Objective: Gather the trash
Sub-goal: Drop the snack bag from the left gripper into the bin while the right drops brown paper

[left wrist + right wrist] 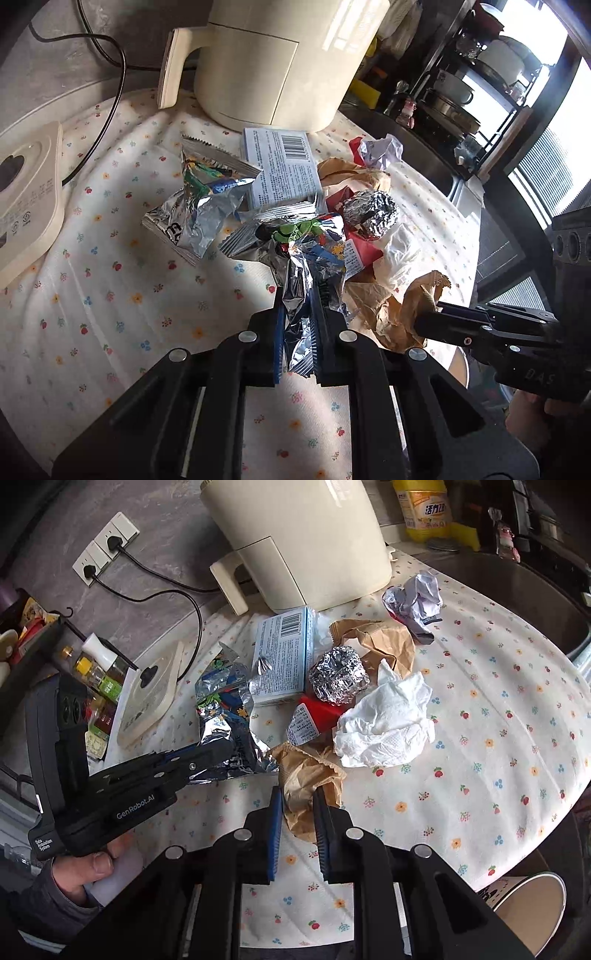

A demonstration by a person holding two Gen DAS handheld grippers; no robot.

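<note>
My left gripper (298, 295) is shut on a silver foil snack wrapper (306, 258) at the near edge of a trash pile; it also shows in the right wrist view (221, 747). My right gripper (298, 795) is shut on a crumpled brown paper bag (306, 775), also visible in the left wrist view (399, 310). The pile holds a foil ball (338, 675), a white tissue (384, 720), a red packet (314, 716), a light blue box (284, 657), a second foil wrapper (195, 206) and crumpled white paper (417, 602).
A cream air fryer (306, 542) stands behind the pile on the floral tablecloth (498, 701). A cream kettle base (26, 199) with a black cord lies at left. A paper cup (532, 908) sits off the table's near right edge. A sink (517, 587) is beyond.
</note>
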